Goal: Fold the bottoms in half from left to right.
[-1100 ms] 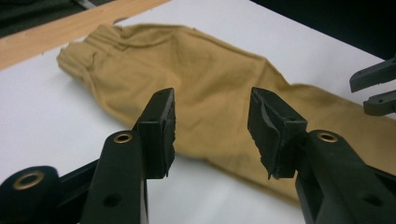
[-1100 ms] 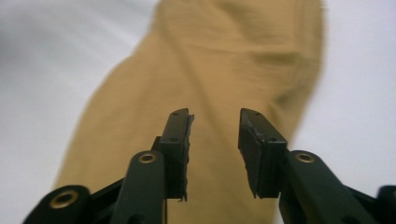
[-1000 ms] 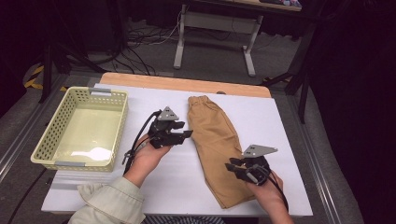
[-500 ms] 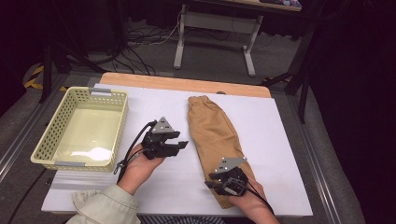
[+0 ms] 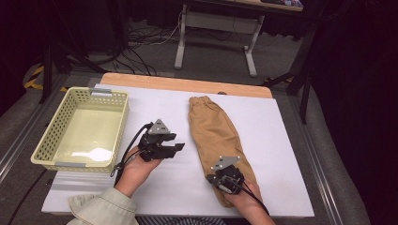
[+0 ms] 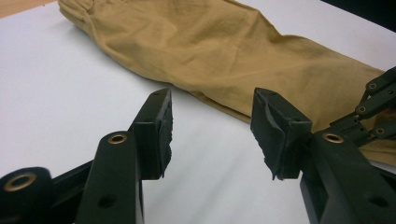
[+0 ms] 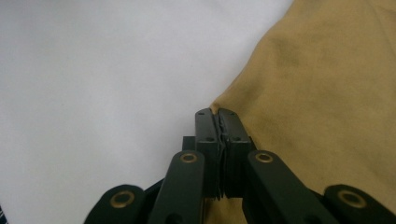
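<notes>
at trousers hem, right tool low

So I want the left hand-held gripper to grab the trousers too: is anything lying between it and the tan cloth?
Nothing visible does. The left hand-held gripper stands open over bare white table, with the trousers' edge just beyond its jaws. The right hand-held gripper is shut on the trousers' edge farther along.

Lab: dark room, white-topped bench, floor cables.
</notes>
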Motion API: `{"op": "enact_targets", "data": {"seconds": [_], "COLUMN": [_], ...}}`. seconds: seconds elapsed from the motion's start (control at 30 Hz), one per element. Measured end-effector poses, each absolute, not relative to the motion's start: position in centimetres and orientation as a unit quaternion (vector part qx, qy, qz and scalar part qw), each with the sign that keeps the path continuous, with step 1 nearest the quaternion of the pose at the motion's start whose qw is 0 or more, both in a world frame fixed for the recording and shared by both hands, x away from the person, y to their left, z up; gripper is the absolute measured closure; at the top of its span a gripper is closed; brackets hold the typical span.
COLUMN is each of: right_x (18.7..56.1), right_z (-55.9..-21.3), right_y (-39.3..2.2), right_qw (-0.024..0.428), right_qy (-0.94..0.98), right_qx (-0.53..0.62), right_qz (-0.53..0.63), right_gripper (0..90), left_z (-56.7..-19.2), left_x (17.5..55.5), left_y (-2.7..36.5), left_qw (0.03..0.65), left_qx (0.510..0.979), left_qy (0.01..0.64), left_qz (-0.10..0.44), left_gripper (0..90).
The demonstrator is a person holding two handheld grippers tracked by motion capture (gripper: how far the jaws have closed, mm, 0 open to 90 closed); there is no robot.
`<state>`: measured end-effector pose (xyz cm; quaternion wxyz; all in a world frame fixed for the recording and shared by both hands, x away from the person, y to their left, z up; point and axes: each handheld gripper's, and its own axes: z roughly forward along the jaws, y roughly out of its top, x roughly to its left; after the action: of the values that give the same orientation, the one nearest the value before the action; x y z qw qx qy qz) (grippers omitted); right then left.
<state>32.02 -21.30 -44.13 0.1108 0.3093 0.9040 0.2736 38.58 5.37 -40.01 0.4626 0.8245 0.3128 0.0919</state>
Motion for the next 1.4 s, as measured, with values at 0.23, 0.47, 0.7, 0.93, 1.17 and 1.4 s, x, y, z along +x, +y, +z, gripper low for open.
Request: {"op": "enact_targets", "data": {"seconds": [0.23, 0.47, 0.7, 0.93, 1.17, 1.4], "right_x": [32.1, 32.4, 33.2, 33.9, 35.2, 36.4], "right_z": [-43.1, -42.6, -42.7, -40.4, -39.3, -41.0], "right_y": [-19.7, -16.6, -14.7, -18.4, -24.0, -26.3], "right_qw": [0.095, 0.076, 0.056, 0.08, 0.157, 0.179], "right_qy": [0.905, 0.909, 0.912, 0.884, 0.852, 0.85], "right_qx": [0.289, 0.26, 0.243, 0.268, 0.34, 0.376], "right_qz": [0.298, 0.317, 0.325, 0.375, 0.366, 0.323], "right_gripper": [88.7, 88.6, 84.0, 64.9, 68.3, 72.8], "left_z": [-40.0, -40.1, -40.2, -40.3, -40.4, -40.6], "left_x": [38.5, 38.5, 38.7, 38.6, 38.6, 38.5], "left_y": [6.0, 6.3, 6.4, 6.1, 5.7, 5.2], "left_qw": [0.462, 0.464, 0.464, 0.464, 0.463, 0.459], "left_qx": [0.822, 0.819, 0.819, 0.821, 0.825, 0.831], "left_qy": [0.319, 0.324, 0.324, 0.32, 0.313, 0.304], "left_qz": [0.097, 0.096, 0.097, 0.091, 0.085, 0.081], "left_gripper": [49.2, 49.1, 48.7, 47.5, 46.6, 46.4]}}
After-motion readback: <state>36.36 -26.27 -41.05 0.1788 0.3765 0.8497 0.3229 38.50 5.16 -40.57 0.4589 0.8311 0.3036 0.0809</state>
